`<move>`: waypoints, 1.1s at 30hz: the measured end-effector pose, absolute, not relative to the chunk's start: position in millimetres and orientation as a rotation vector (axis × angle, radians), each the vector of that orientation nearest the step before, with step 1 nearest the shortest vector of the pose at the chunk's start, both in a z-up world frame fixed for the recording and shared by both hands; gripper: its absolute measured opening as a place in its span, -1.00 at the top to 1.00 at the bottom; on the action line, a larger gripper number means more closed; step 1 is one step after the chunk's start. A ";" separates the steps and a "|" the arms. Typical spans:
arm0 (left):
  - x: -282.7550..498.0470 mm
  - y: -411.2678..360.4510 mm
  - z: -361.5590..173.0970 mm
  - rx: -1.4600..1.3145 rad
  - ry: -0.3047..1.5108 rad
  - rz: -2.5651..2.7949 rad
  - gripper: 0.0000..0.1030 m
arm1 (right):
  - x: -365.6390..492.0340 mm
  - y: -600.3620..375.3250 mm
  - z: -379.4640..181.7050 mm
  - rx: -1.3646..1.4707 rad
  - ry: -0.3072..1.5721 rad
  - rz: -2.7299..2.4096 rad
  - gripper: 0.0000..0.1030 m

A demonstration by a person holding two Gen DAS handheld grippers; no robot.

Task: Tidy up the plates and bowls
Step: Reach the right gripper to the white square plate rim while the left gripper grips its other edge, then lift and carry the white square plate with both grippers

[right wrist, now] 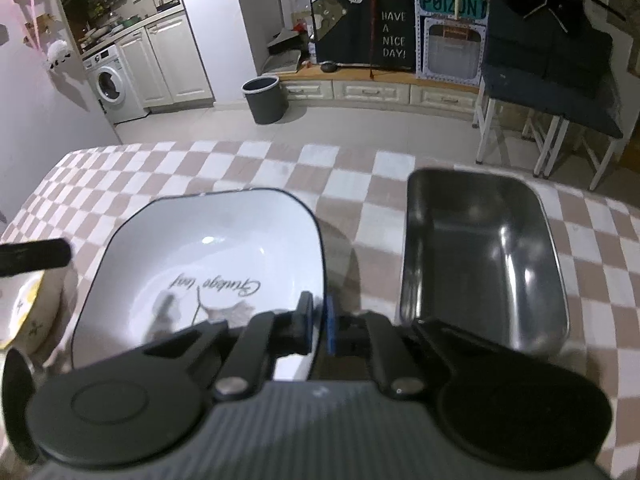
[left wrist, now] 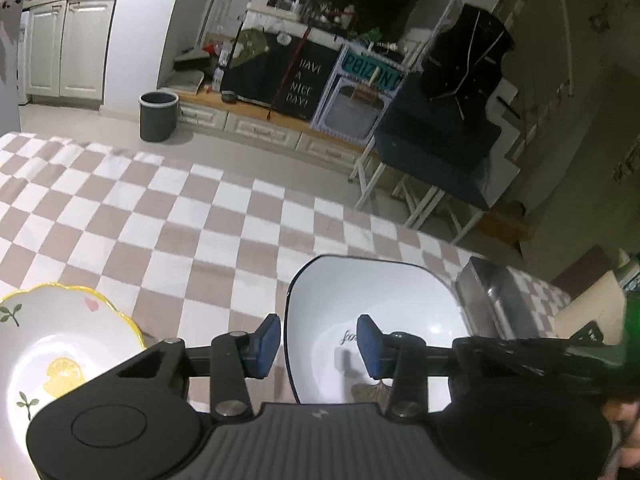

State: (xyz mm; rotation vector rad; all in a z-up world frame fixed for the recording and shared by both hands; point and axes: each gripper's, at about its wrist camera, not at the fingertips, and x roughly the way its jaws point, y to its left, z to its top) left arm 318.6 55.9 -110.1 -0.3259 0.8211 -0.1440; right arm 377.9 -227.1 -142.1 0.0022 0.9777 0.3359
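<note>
Right gripper (right wrist: 318,326) is down on the near right rim of the white square bowl (right wrist: 208,256), one finger inside the wall, the blue-padded one outside, and the two pinch that rim tight. The bowl sits on the checkered tabletop (right wrist: 168,168), dark-edged, with script lettering across its bottom.

Over on the other side, the left gripper (left wrist: 318,344) straddles the same white square bowl's (left wrist: 384,304) left rim: one blue pad hangs outside the wall, the other inside over the basin. There's a clear gap on both sides of the rim, so these fingers (left wrist: 266,344) stand apart and grip nothing.

Just right of the bowl sits a steel rectangular tray (right wrist: 480,256), close by but apart from it. To the left is a scalloped yellow-rimmed bowl (left wrist: 60,332) with lemon and leaf prints, also resting on the tabletop, apart from the white one. Beyond the tabletop edge, a grey bin (right wrist: 265,98) stands on the floor.
</note>
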 end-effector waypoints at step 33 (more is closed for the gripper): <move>337.2 58.8 -160.8 -0.214 0.901 -0.263 0.70 | 362.0 -220.5 -163.1 0.134 0.932 0.290 0.65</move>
